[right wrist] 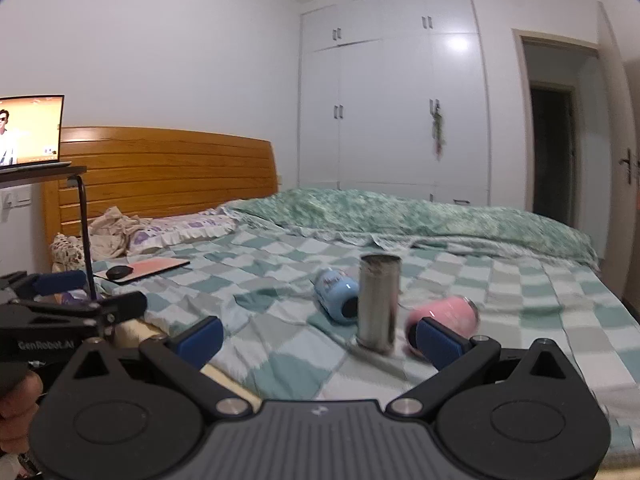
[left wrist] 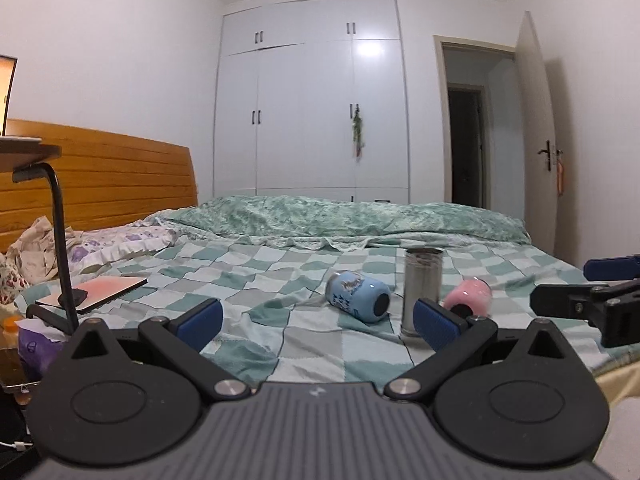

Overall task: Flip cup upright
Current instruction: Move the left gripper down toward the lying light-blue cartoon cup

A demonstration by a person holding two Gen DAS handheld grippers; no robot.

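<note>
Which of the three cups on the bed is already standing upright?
The steel cup in the middle stands upright. The blue cup beside it and the pink cup on its other side both lie on their sides.

A home bedroom, double bed with checked green sheet filling the middle, wooden headboard at 9 o'clock, floral pillow beside it, white built-in wardrobe at 12 o'clock, open door at 2 o'clock, laptop at 10 o'clock

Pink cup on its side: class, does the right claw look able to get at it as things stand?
Probably yes: the right claw is open, and the pink cup lies just ahead, beside the steel cup.
</note>
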